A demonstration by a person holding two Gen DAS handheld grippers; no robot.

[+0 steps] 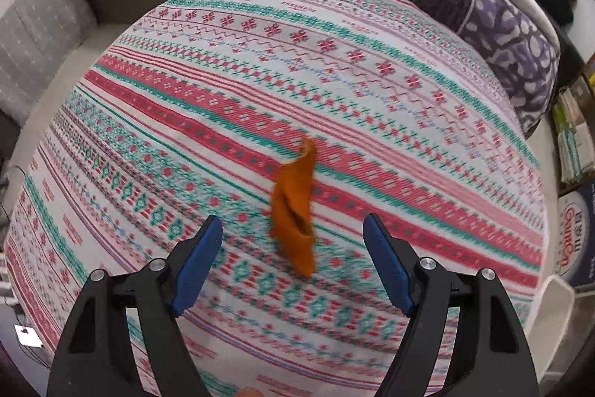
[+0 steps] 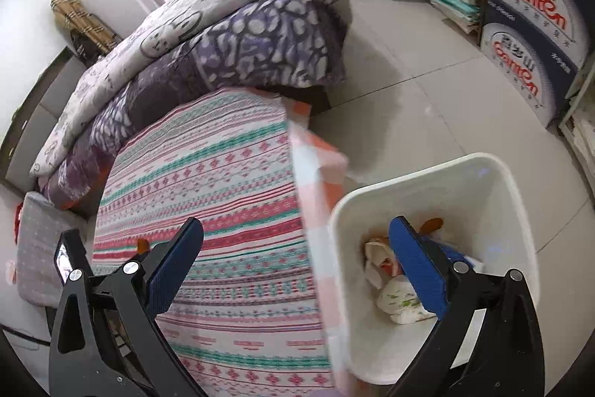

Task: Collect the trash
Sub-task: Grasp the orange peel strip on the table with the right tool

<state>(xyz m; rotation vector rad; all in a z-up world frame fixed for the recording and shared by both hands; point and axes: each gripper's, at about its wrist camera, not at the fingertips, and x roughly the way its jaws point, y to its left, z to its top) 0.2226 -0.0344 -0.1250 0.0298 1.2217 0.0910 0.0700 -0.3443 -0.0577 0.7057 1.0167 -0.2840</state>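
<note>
Open left gripper (image 1: 292, 224) above orange peel (image 1: 293, 211); boxes (image 2: 535, 21) read "GanTen"

Left gripper (image 1: 292, 229) points steeply down, its black arms spread in a wide V, blue pads (image 1: 197, 265) well apart and nothing pressed between them. A fingertip (image 1: 248, 392) of the person peeks in at the bottom edge. Right gripper (image 2: 297, 240) tilts downward too, jaws wide open, blue pads (image 2: 416, 268) facing each other across an empty gap.
</note>
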